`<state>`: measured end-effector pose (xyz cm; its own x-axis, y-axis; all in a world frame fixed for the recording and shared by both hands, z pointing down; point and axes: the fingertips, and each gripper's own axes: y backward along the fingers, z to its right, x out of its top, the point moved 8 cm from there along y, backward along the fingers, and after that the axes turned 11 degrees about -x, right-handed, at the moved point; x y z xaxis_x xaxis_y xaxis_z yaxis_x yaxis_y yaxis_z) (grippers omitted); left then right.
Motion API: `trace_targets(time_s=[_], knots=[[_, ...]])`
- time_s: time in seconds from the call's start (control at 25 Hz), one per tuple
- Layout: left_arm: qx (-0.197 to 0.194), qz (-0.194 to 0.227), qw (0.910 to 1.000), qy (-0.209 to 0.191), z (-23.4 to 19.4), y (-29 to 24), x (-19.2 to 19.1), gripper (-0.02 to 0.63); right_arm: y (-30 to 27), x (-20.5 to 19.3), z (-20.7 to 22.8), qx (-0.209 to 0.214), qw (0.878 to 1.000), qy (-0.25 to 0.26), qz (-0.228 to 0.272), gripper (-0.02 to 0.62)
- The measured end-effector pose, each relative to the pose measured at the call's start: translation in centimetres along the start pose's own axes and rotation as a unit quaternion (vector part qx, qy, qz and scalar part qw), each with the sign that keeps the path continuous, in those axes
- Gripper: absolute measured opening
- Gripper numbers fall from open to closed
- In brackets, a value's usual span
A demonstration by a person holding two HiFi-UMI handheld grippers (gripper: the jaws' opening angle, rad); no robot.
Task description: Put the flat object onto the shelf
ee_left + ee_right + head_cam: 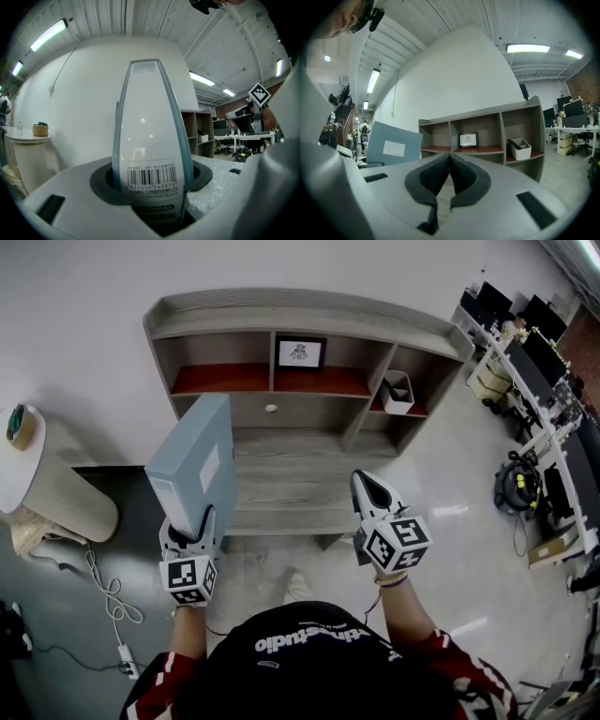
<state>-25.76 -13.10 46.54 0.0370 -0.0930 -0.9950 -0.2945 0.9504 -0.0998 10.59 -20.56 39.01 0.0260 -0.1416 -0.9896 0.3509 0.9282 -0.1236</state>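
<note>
A flat blue-grey file box (197,460) with a white label stands upright, its lower end clamped in my left gripper (202,521). In the left gripper view its barcoded spine (152,136) rises from between the jaws of the left gripper (150,187). To the right, my right gripper (370,486) is shut and holds nothing; in the right gripper view the right gripper (449,161) has its tips together. Both point at the grey wooden shelf (309,324) against the white wall. The shelf (487,150) and the box (391,147) also show in the right gripper view.
The shelf holds a framed picture (300,353) in its middle bay and a white bin (397,393) at the right. A round white stand (56,493) with a small pot (21,426) stands left, cables (108,592) on the floor. Desks with monitors (534,362) line the right.
</note>
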Motion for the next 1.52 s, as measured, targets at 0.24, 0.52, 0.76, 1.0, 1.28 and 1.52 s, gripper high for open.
trace_targets(time_s=[0.24, 0.52, 0.76, 1.0, 1.28, 1.52], knots=[[0.016, -0.016, 0.9997, -0.001, -0.4, -2.9, -1.4, 0.268, -2.6, -0.3, 1.3, 0.012, 1.0, -0.002, -0.003, 0.003], [0.026, -0.031, 0.9991, 0.007, -0.6, -5.4, -4.0, 0.268, -4.2, -1.1, 2.1, 0.024, 1.0, -0.006, -0.007, 0.003], [0.028, -0.046, 0.9985, -0.01, 0.1, -7.9, -6.3, 0.268, -5.3, -1.9, 3.0, 0.027, 1.0, -0.006, -0.014, 0.003], [0.039, -0.052, 0.9979, 0.003, -0.1, -10.1, -7.9, 0.268, -6.1, -2.0, 3.5, 0.032, 0.999, 0.003, -0.019, 0.003], [0.051, -0.061, 0.9968, 0.003, -0.6, -12.4, -9.5, 0.268, -7.1, -2.3, 3.8, 0.037, 0.999, 0.006, -0.027, 0.003], [0.046, -0.071, 0.9964, 0.001, -0.6, -13.9, -10.8, 0.268, -8.6, -2.6, 4.4, 0.038, 0.999, 0.005, -0.034, 0.003]])
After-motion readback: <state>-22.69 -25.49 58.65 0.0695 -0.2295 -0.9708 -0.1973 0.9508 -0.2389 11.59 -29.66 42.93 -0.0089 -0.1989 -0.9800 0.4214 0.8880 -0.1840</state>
